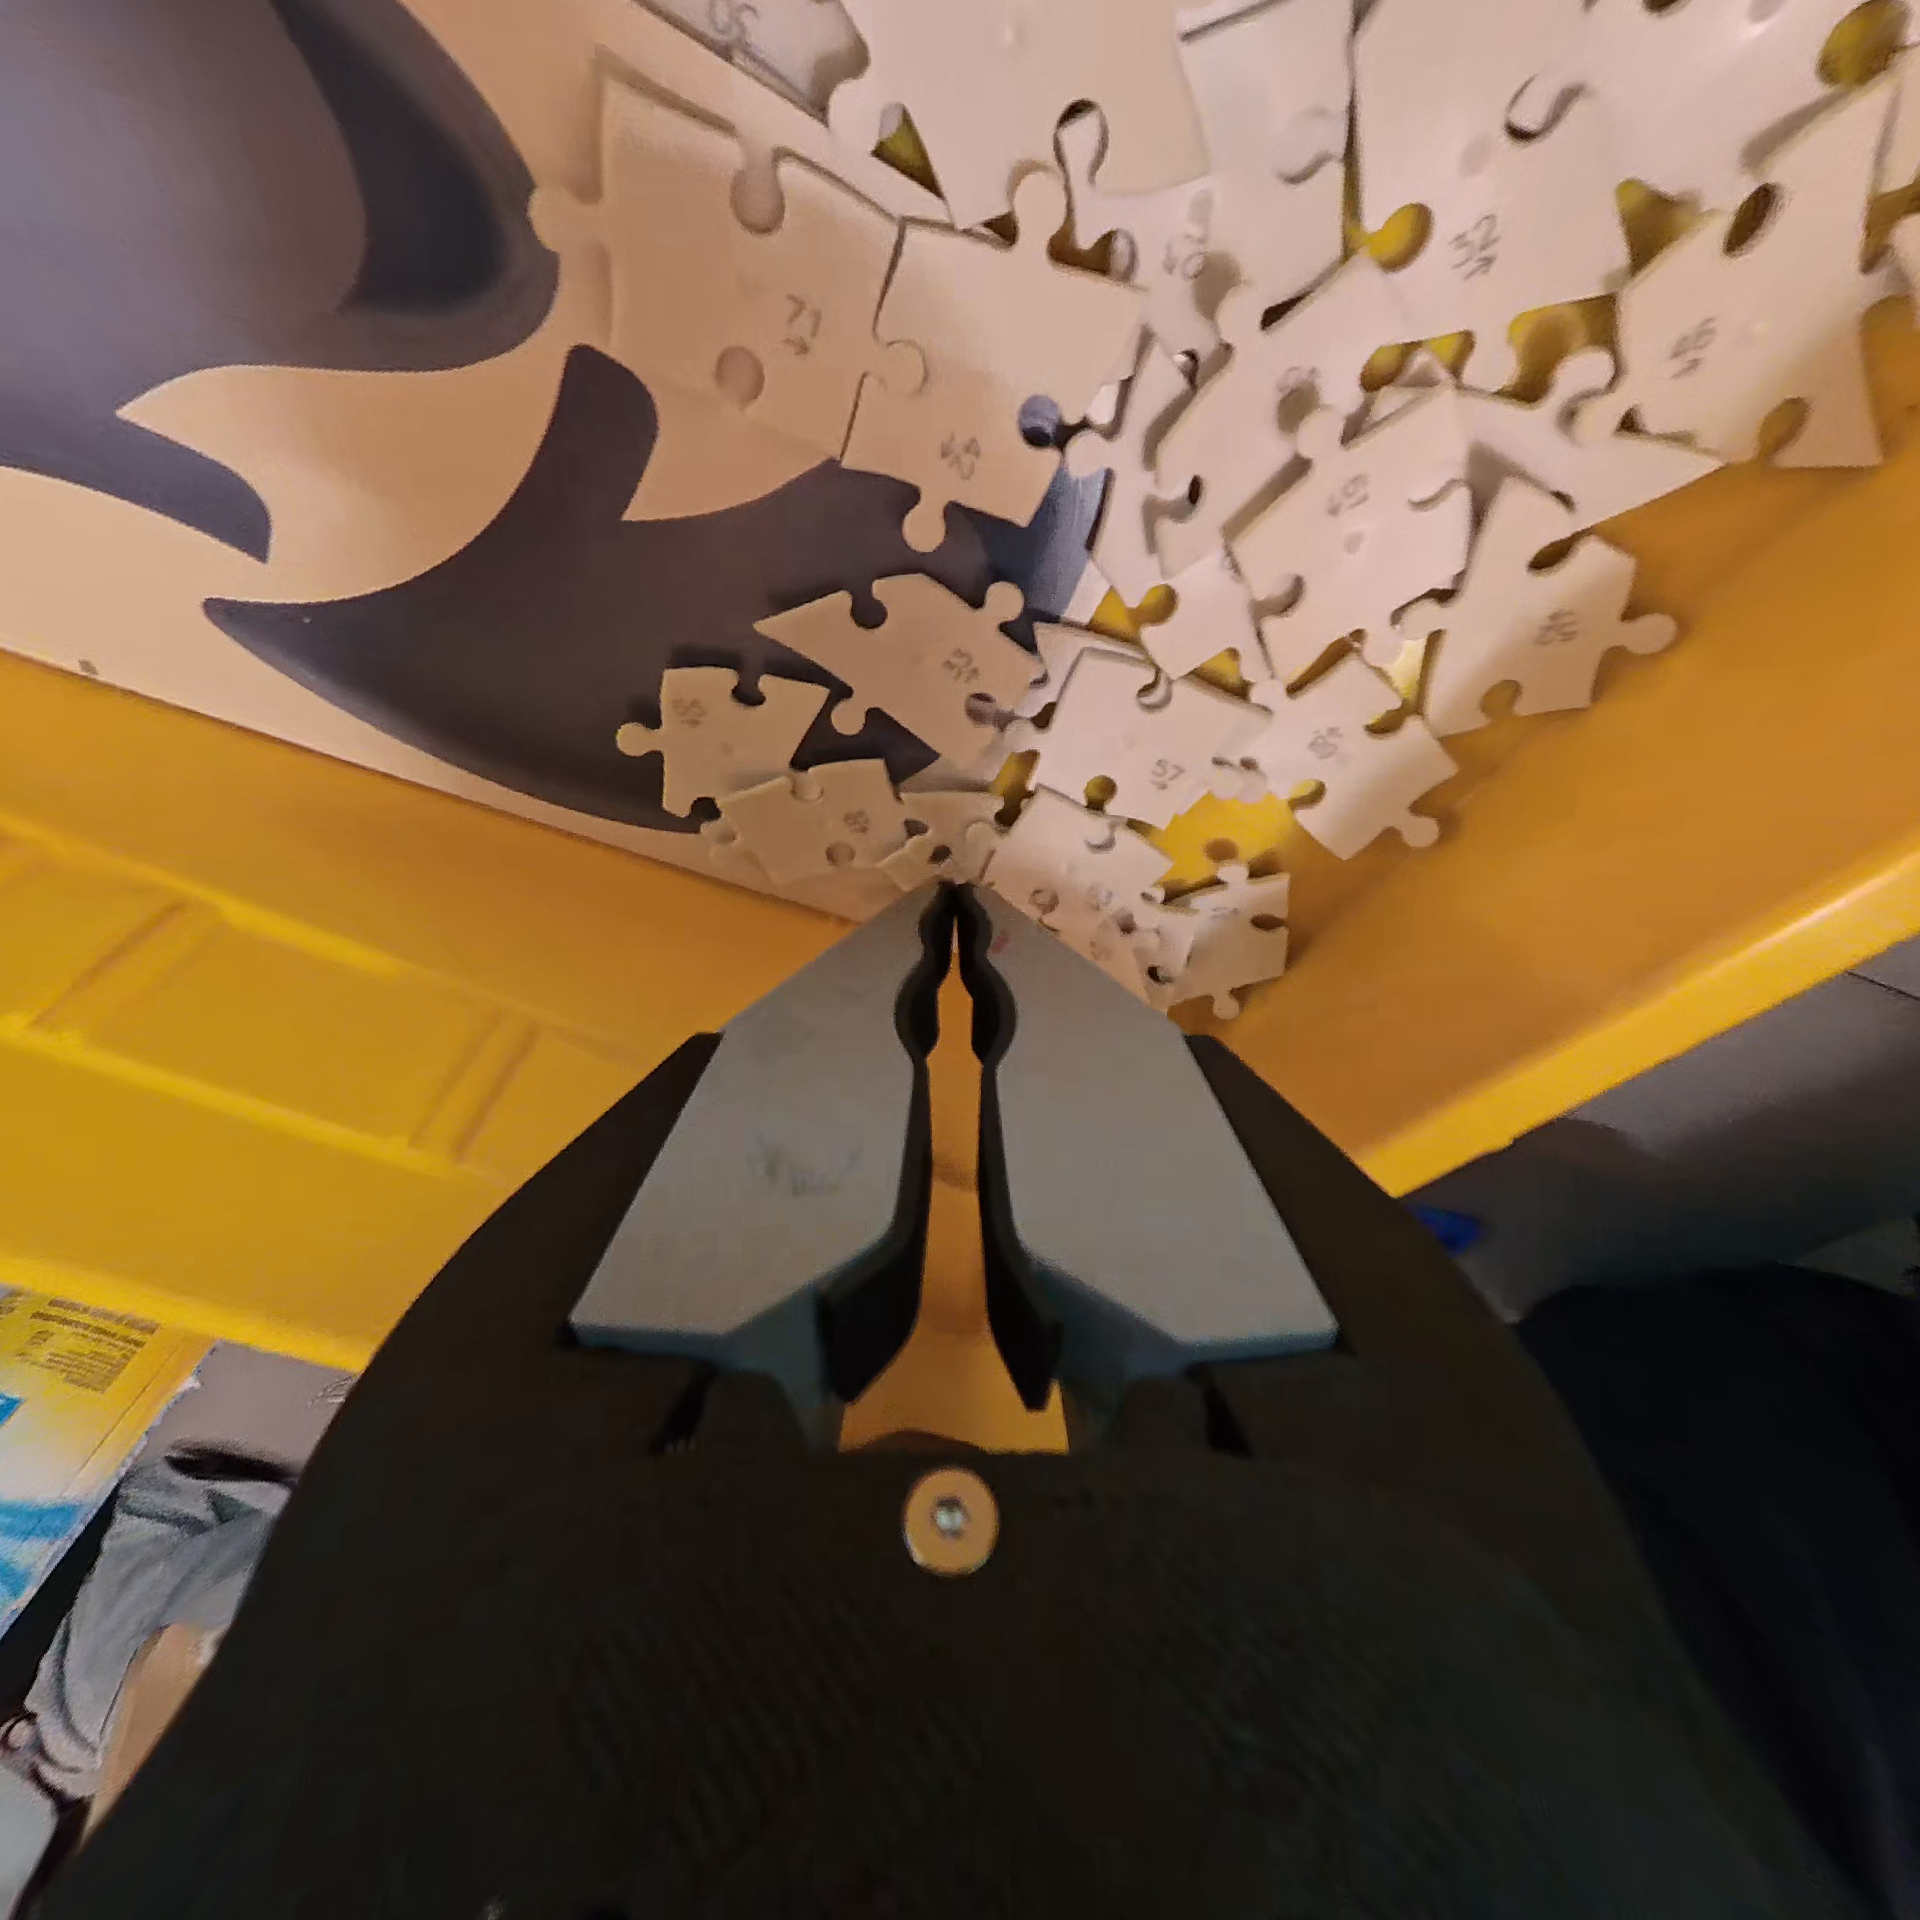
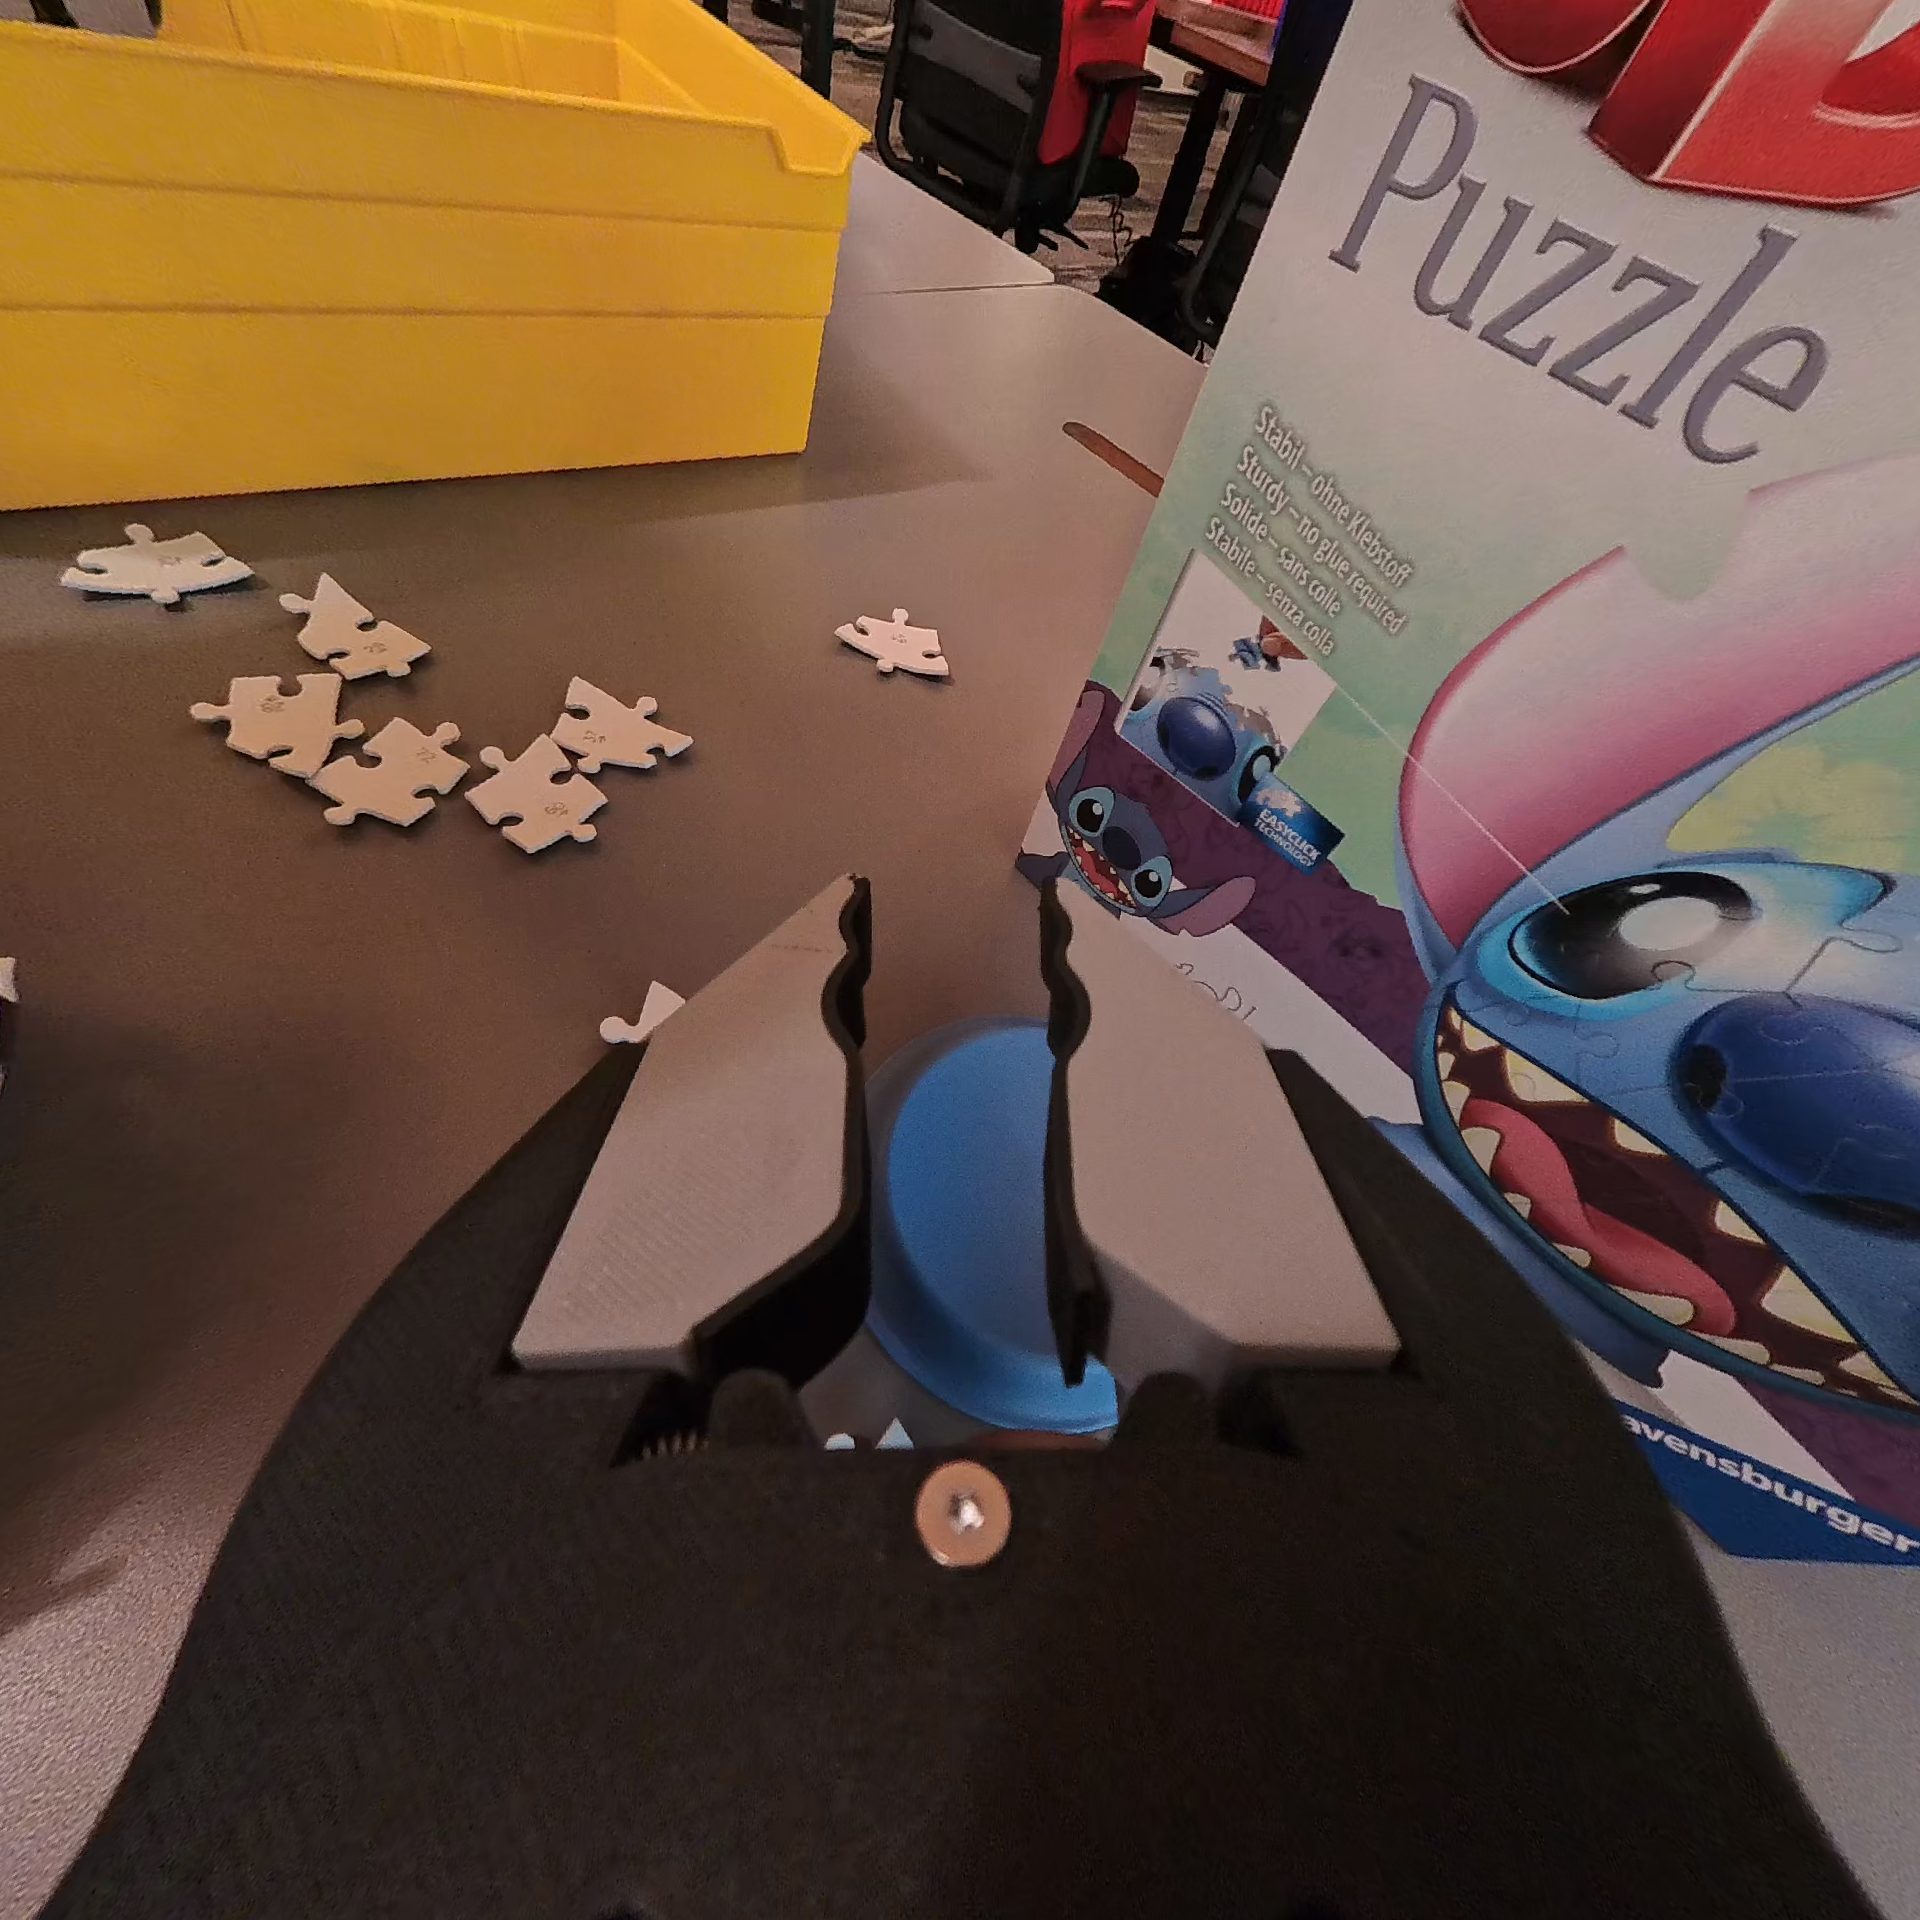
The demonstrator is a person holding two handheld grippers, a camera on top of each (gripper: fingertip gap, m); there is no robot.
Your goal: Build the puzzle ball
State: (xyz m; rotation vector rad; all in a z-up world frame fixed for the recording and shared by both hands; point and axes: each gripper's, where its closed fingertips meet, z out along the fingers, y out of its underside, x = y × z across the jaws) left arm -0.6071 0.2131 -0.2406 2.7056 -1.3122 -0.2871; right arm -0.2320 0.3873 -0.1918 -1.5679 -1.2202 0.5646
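Note:
In the left wrist view, many white puzzle pieces (image 1: pixel 1340 499) lie back side up in a heap inside the yellow bin (image 1: pixel 312 987), on a beige sheet with dark shapes (image 1: pixel 436 582). My left gripper (image 1: pixel 951 896) is shut, with its tips pressed into the near edge of the heap. I cannot see whether a piece is pinched. In the right wrist view, my right gripper (image 2: pixel 951 899) is open and empty above the grey table (image 2: pixel 260 1091). Several loose white pieces (image 2: pixel 395 738) lie ahead to its left, and one single piece (image 2: pixel 896 642) lies straight ahead.
The puzzle box (image 2: pixel 1558 727) stands upright close on the right. A blue round part (image 2: pixel 961 1205) sits below, between the right fingers. The yellow bin (image 2: pixel 416 312) stands at the far left of the table. Office chairs stand beyond the table edge. There is about 40 centimetres between the tips of the two grippers.

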